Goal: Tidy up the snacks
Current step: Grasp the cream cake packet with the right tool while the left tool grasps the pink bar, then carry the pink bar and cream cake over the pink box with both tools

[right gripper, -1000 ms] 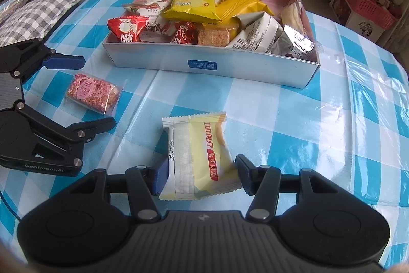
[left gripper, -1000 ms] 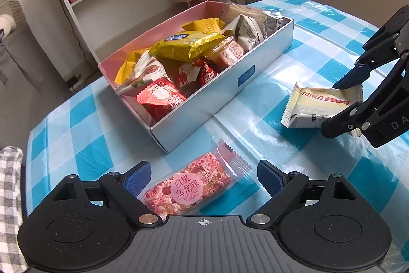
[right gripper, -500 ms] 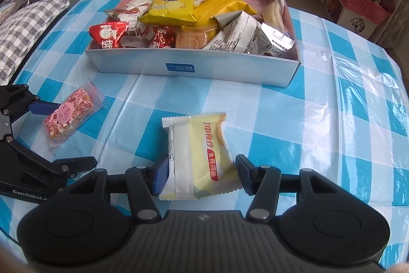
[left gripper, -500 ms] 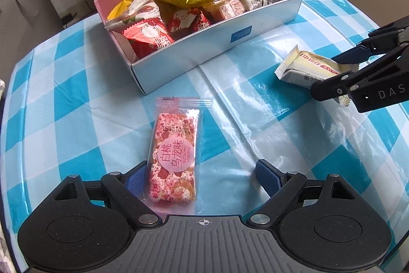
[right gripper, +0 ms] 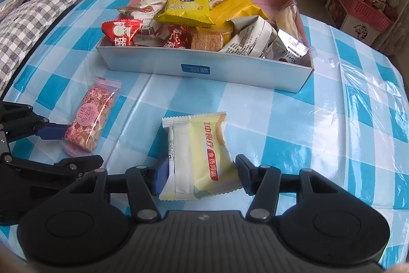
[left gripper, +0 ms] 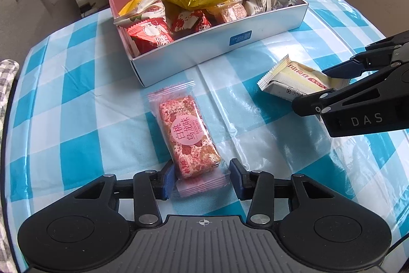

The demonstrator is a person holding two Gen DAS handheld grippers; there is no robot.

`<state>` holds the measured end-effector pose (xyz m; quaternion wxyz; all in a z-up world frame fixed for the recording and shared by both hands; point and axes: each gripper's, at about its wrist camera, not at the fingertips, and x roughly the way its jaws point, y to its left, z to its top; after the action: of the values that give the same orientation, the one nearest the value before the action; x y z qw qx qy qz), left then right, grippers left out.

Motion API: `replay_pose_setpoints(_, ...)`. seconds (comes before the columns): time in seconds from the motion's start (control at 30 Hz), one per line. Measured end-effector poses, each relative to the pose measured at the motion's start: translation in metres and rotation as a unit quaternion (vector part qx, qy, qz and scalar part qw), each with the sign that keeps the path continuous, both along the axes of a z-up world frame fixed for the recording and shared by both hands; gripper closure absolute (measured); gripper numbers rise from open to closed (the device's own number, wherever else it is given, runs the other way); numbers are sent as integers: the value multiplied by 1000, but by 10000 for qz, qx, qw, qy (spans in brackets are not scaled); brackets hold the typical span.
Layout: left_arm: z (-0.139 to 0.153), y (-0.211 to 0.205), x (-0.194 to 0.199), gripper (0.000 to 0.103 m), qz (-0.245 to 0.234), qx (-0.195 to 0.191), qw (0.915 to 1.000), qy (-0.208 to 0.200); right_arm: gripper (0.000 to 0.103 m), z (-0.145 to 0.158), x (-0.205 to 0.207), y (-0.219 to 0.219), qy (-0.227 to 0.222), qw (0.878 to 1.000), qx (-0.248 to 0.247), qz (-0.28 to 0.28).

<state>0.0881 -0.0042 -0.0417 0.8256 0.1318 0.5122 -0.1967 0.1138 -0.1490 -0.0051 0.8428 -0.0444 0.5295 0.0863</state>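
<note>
In the left wrist view a grey checked cushion shows at the left edge. The left gripper sits bottom centre, its jaws partly closed around the near end of the pink bar; the left pad touches the wrapper, the right pad stands just beside it. The bar lies flat on the blue checked tablecloth, pointing up-frame at the box, upper centre, full of snack packets. At right the right gripper straddles the yellow pack.

In the right wrist view the left gripper is at lower left on the bar. The box is upper centre. Bottom centre, the right gripper is half open around the pack, both pads close to its sides; whether they press I cannot tell
</note>
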Motion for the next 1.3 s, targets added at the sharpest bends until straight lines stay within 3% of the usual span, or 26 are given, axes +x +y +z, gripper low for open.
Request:
replay_pose_setpoints(0.67,42,11,15,63,508,-561,9961,-447,51,24,13,-10,-402,9978,430,-317)
replay_pose_setpoints(1.07,59,7,59,63,1249,-822,9824,-1121,51,41,45,-20,-979,9879,891,-811)
replay_pose_setpoints(1.3,55,-20,85,63,1074,-779,9832,-1250,51,37,74,-34,-1220,9815,823,-1225)
